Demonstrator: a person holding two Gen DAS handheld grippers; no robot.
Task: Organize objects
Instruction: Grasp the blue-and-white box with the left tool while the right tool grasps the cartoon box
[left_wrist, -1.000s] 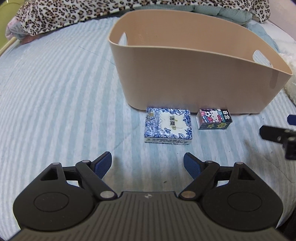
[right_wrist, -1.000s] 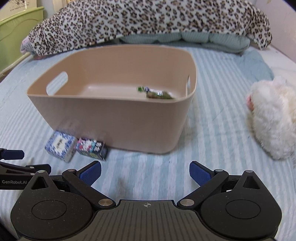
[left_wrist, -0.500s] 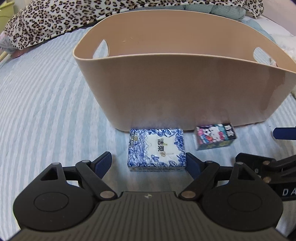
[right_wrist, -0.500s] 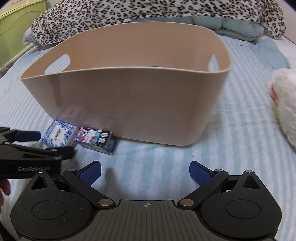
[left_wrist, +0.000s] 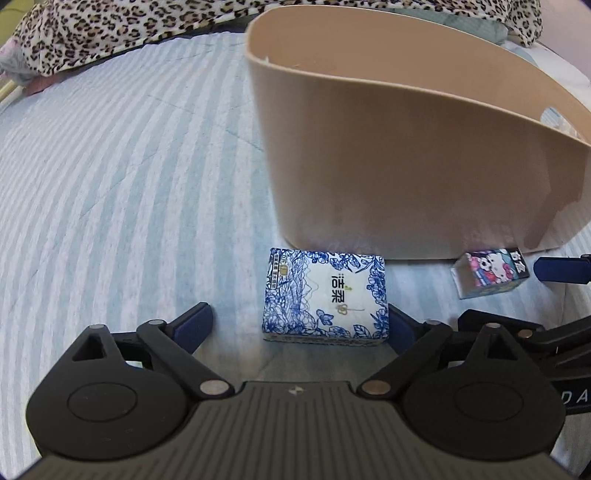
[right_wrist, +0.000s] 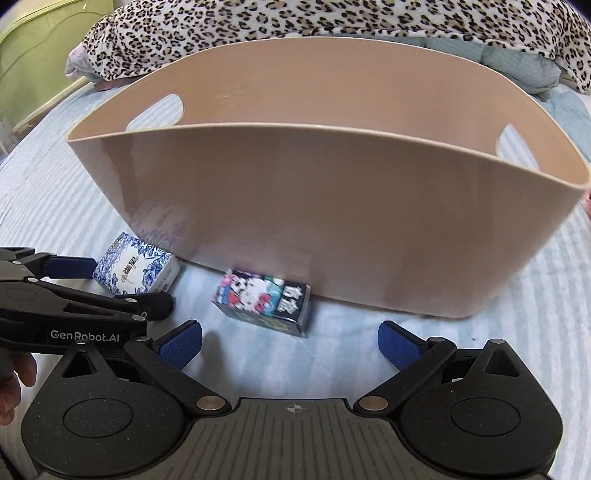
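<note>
A blue-and-white tissue pack (left_wrist: 325, 299) lies on the striped bed cover in front of a beige plastic tub (left_wrist: 406, 155). My left gripper (left_wrist: 299, 325) is open, its right pad beside the pack's right edge and its left pad apart from it. A small cartoon-cat box (right_wrist: 264, 299) lies to the right of the pack, against the tub (right_wrist: 314, 206). My right gripper (right_wrist: 290, 341) is open and empty just in front of that box. The tissue pack (right_wrist: 135, 264) and the left gripper (right_wrist: 122, 284) also show in the right wrist view. The tub's inside is hidden.
A leopard-print blanket (right_wrist: 332, 22) lies piled behind the tub. A green cabinet (right_wrist: 33, 62) stands at the far left beyond the bed's edge. The striped cover (left_wrist: 110, 184) stretches out to the left of the tub.
Both grippers have moved forward and lower. The left one now has the tissue pack between its open fingers. The right one has shifted left to face the cartoon-cat box.
</note>
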